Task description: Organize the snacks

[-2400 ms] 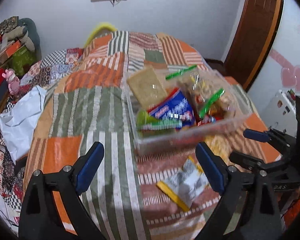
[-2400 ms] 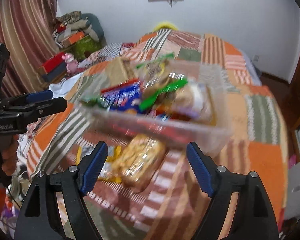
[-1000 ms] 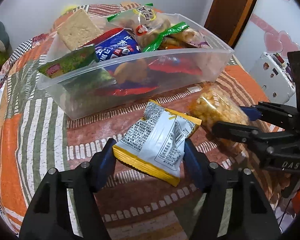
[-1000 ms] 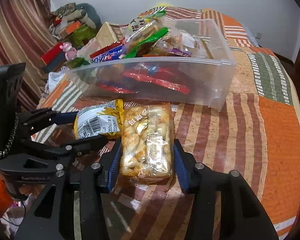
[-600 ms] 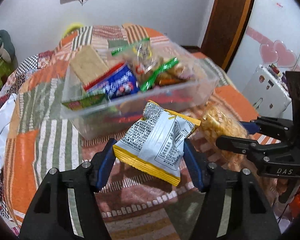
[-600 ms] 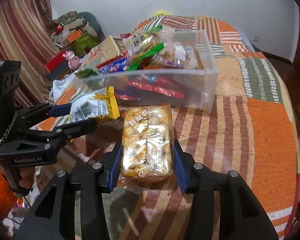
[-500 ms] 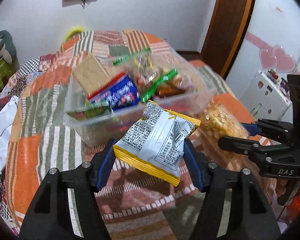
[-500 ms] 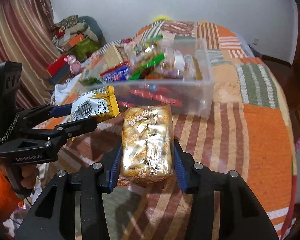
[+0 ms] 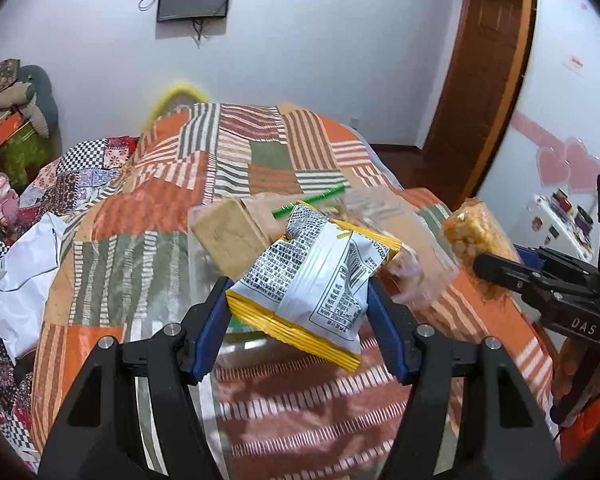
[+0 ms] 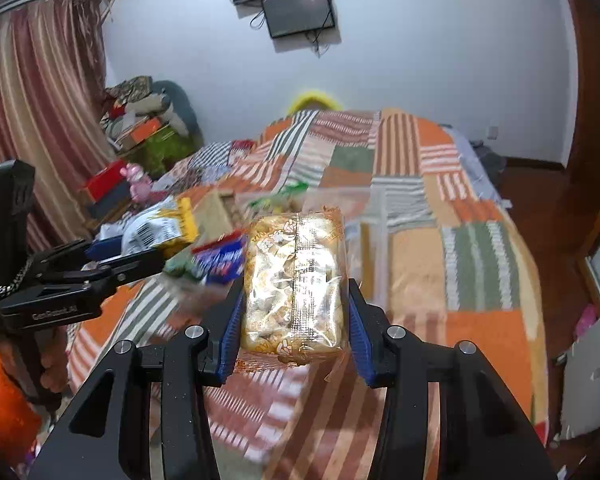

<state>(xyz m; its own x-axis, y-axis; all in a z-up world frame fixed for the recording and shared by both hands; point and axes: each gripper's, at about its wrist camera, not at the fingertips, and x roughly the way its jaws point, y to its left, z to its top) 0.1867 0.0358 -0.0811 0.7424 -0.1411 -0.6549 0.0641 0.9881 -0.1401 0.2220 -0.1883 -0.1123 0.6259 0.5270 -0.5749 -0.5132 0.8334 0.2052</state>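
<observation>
My left gripper (image 9: 296, 320) is shut on a white and yellow snack bag (image 9: 316, 276), held above the bed in front of the clear plastic bin (image 9: 428, 276). My right gripper (image 10: 292, 328) is shut on a clear packet of golden puffed snacks (image 10: 294, 284), also lifted off the bed. The bin holds a tan cracker block (image 9: 230, 240), a blue packet (image 10: 220, 260) and green wrappers; it is blurred and partly hidden behind both held packs. The right gripper and its packet (image 9: 476, 240) show at the right of the left wrist view; the left gripper with its bag (image 10: 156, 232) shows at the left of the right wrist view.
The bin sits on a bed with an orange, green and white patchwork cover (image 9: 260, 152). White cloth (image 9: 20, 272) lies at the bed's left edge. Clutter and a pink toy (image 10: 138, 180) stand by the curtain. A wooden door (image 9: 488, 72) is to the right.
Both grippers have risen from the bed with their packs held and tilted upward, so the bin has dropped lower in view and more wall shows.
</observation>
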